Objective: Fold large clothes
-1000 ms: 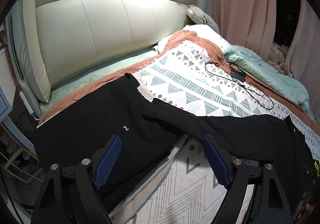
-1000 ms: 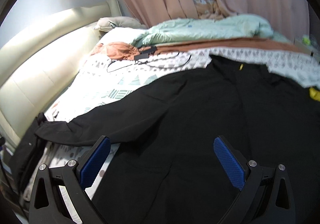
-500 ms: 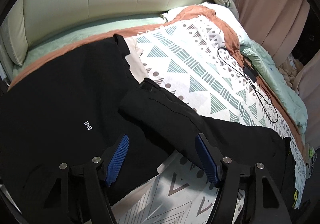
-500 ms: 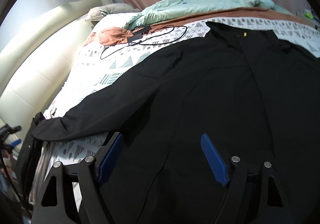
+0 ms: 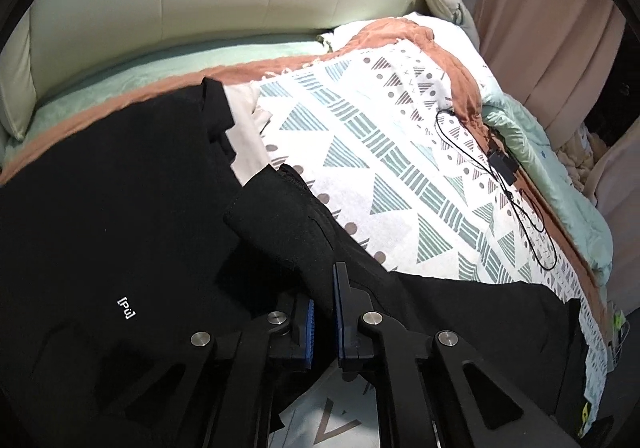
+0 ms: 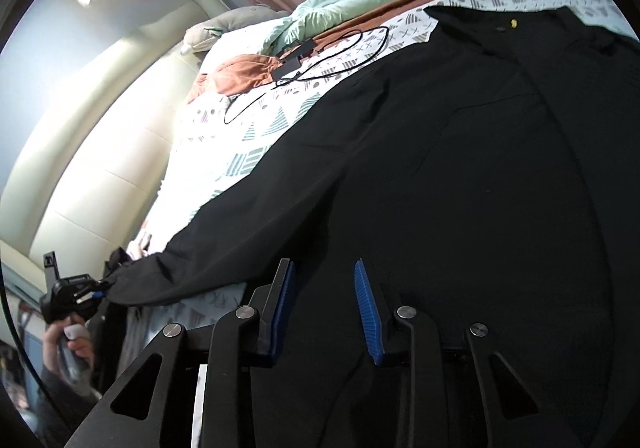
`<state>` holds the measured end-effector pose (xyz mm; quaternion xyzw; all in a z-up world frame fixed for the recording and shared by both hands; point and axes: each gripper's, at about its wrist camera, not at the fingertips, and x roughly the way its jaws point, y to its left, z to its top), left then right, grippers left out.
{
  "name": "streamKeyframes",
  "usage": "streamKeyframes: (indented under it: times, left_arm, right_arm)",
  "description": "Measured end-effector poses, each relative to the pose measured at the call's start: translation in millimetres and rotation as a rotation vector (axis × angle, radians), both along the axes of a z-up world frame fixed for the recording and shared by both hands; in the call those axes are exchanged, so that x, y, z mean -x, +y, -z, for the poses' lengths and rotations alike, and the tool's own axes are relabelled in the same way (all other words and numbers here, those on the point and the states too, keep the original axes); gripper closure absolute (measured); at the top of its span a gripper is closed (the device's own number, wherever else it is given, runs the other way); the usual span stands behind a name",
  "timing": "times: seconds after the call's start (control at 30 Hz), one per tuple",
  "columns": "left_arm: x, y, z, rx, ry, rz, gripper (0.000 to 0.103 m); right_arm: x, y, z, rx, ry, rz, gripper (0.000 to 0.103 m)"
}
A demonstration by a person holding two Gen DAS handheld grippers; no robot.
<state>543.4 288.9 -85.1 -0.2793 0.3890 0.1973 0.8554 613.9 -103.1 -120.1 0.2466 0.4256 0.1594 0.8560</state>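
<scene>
Closure is the news at both hands. The left gripper point(image 5: 323, 312), whose jaws stood wide over the cloth a second ago, has just clamped its blue pads on the sleeve point(image 5: 288, 232) of the black jacket point(image 6: 460, 176), a little short of the cuff; the right wrist view confirms it from the side, with the cuff end pulled to a point at that gripper's tip. The right gripper point(image 6: 326, 304) has also just been closing, but its jaws are only partly drawn in: black jacket fabric lies under and between the pads, and whether they press on it yet cannot be told, since a clear gap shows between them.

Both cameras now sit lower and closer to the cloth than a second ago. The jacket lies spread, front up, across the patterned blanket point(image 5: 400, 168) on the bed point(image 5: 120, 60), its sleeve stretched toward the headboard side, where the cuff overlaps a separate black garment point(image 5: 100, 208). With the sleeve gripped, the first fold, bringing it across the body, looks ready to start once the right gripper has its hold.

Readable writing is scarce: a small white bracketed logo point(image 5: 126, 303) on the other garment, perhaps "[Pu]", too small to be sure. A tiny yellow mark point(image 6: 513, 23) near the jacket collar carries no legible text.
</scene>
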Motion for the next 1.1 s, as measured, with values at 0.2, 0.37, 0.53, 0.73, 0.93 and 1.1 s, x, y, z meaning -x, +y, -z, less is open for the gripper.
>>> streamKeyframes:
  times: [0.2, 0.37, 0.53, 0.73, 0.93, 1.1]
  left_arm:
    - [-0.9, -14.7, -51.0, -0.042, -0.067, 0.042, 0.098]
    - [-3.9, -38.9, -109.0, -0.111, -0.139, 0.106, 0.098]
    - [-15.7, -76.2, -160.5, -0.13, -0.184, 0.168, 0.098]
    - [-25.7, -139.7, -218.3, -0.158, -0.264, 0.271, 0.098]
    - [-28.1, -212.0, -266.4, -0.182, -0.325, 0.402, 0.098]
    - [-27.7, -271.0, -294.5, -0.21, -0.354, 0.491, 0.098]
  right_arm:
    - [-27.0, 12.2, 15.4, -0.059, 0.042, -0.004, 0.078]
    - [-54.2, 16.9, 30.3, -0.103, 0.067, 0.01, 0.08]
    - [-78.3, 15.2, 54.9, -0.177, 0.142, -0.017, 0.08]
    - [-70.9, -3.1, 44.1, -0.258, 0.166, 0.005, 0.072]
    - [-29.9, -33.5, 5.5, -0.304, 0.103, 0.053, 0.052]
    - [4.6, -75.6, -22.0, -0.274, 0.076, 0.101, 0.05]
